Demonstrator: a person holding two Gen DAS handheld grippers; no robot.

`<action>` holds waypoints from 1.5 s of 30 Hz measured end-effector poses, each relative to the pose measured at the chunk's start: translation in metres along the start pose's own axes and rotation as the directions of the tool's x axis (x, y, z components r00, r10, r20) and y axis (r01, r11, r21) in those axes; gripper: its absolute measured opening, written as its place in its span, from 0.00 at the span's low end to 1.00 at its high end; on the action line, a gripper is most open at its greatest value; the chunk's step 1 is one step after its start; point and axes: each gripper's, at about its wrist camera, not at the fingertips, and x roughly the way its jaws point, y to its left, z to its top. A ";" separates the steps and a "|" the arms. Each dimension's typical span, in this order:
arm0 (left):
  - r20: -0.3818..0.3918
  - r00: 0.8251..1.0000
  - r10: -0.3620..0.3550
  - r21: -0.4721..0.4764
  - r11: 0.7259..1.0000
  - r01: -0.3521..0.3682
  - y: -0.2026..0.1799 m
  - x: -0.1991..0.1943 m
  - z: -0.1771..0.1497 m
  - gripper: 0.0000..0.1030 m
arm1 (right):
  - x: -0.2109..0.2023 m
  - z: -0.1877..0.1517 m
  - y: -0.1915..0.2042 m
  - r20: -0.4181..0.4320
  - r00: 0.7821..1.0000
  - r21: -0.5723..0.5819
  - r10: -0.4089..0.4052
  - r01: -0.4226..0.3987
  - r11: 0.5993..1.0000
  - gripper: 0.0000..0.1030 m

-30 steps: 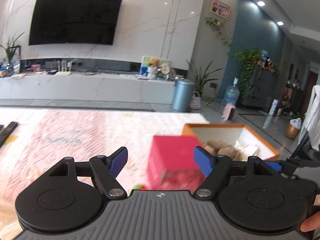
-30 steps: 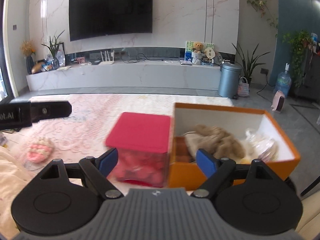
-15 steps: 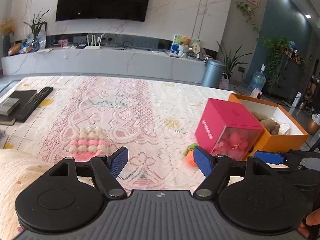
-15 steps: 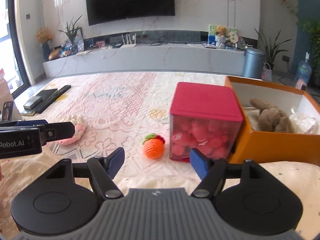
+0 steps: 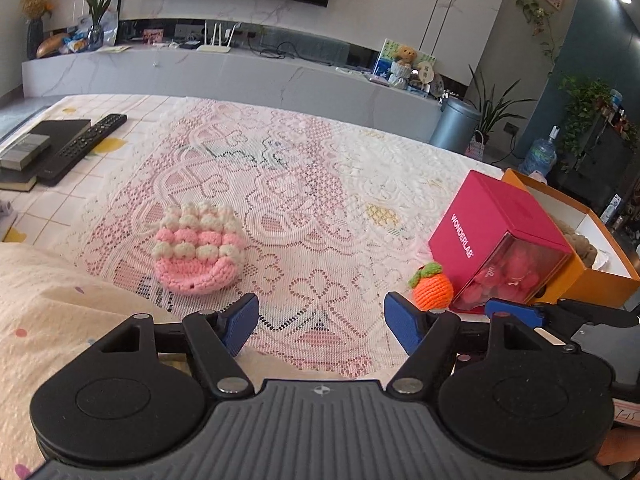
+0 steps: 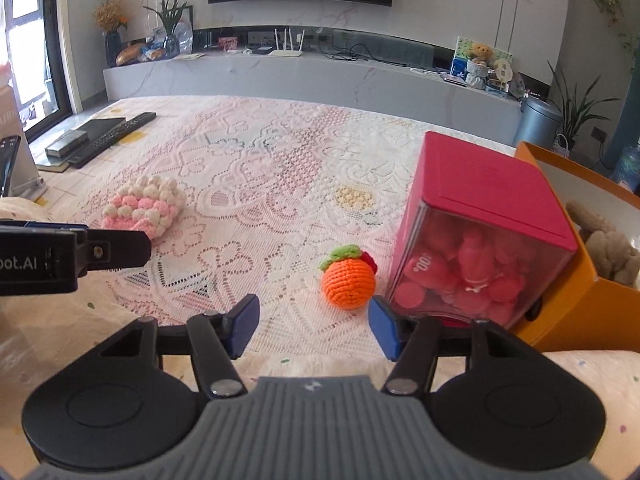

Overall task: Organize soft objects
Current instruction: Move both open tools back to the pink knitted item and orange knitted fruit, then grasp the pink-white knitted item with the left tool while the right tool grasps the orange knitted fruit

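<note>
A pink and white crocheted pouch [image 5: 198, 254] lies on the lace tablecloth [image 5: 280, 184], ahead and left of my left gripper [image 5: 322, 326], which is open and empty. A crocheted orange fruit [image 6: 348, 282] lies just ahead of my right gripper [image 6: 314, 326], also open and empty. The pouch [image 6: 144, 206] and the orange [image 5: 432, 286] show in both views. An open orange box [image 6: 580, 304] on the right holds a brown plush toy [image 6: 608, 248].
A pink-lidded clear box [image 6: 476, 244] of pink items stands between the orange fruit and the orange box. A remote [image 5: 86, 146] and books [image 5: 24, 156] lie at the far left. A cream blanket [image 5: 60, 320] covers the near edge. The left gripper's side [image 6: 72, 254] shows at left.
Both grippers have pulled back and turned left, away from the orange box. The pouch and the orange fruit have come into view. Both stay open.
</note>
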 end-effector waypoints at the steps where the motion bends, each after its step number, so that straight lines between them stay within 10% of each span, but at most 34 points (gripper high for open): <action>1: -0.005 1.000 0.000 -0.004 1.000 0.000 0.001 0.002 0.001 0.81 | 0.003 0.000 0.001 -0.002 1.000 -0.006 -0.004 0.004 1.000 0.57; 29: -0.038 0.998 0.041 -0.025 0.999 -0.042 -0.001 0.024 0.006 0.80 | 0.069 0.010 0.003 -0.034 0.982 -0.055 -0.184 0.182 0.982 0.43; 45: -0.106 0.983 0.151 0.077 0.987 -0.144 0.014 0.064 0.063 0.80 | 0.062 0.047 0.015 0.050 0.998 -0.018 -0.028 0.029 0.999 0.38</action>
